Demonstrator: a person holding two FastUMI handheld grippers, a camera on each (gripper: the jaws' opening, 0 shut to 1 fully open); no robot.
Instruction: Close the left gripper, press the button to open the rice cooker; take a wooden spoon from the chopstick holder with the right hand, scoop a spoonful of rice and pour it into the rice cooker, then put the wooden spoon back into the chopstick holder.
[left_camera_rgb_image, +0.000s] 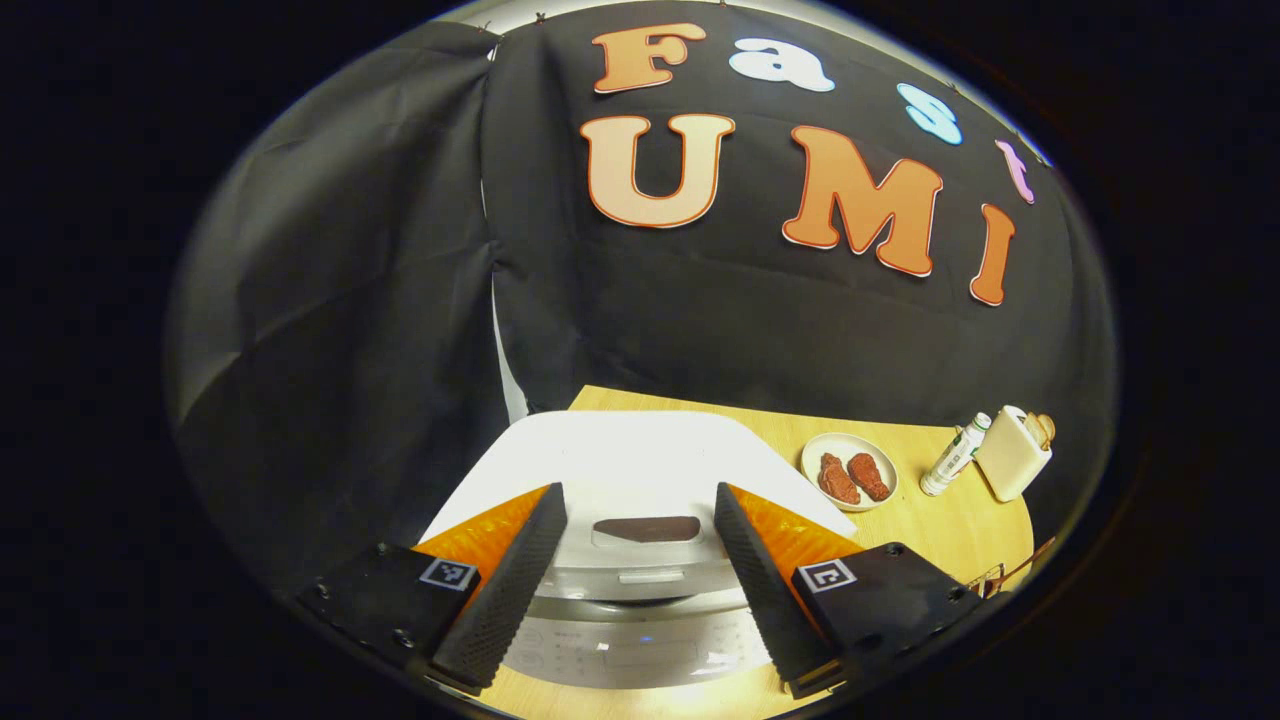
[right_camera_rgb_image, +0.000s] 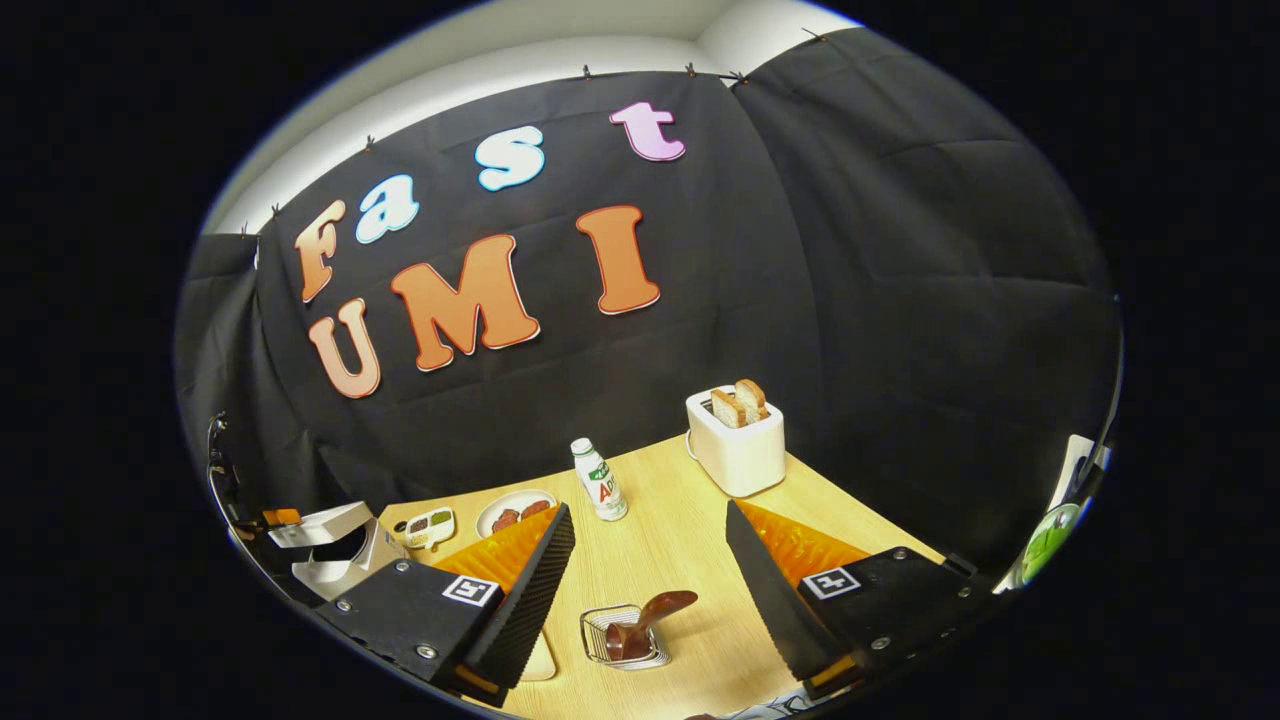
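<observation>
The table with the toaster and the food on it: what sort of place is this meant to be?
Probably a mock kitchen staged in a cloth-walled booth: a toaster holding bread, a rice cooker and a plate of meat share one wooden table.

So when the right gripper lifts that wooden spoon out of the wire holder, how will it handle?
The wooden spoon looks rigid and probably light. It leans loosely in the wire holder, so it may swing or slide when touched. The holder looks light too and might lift or tip with it.
</observation>
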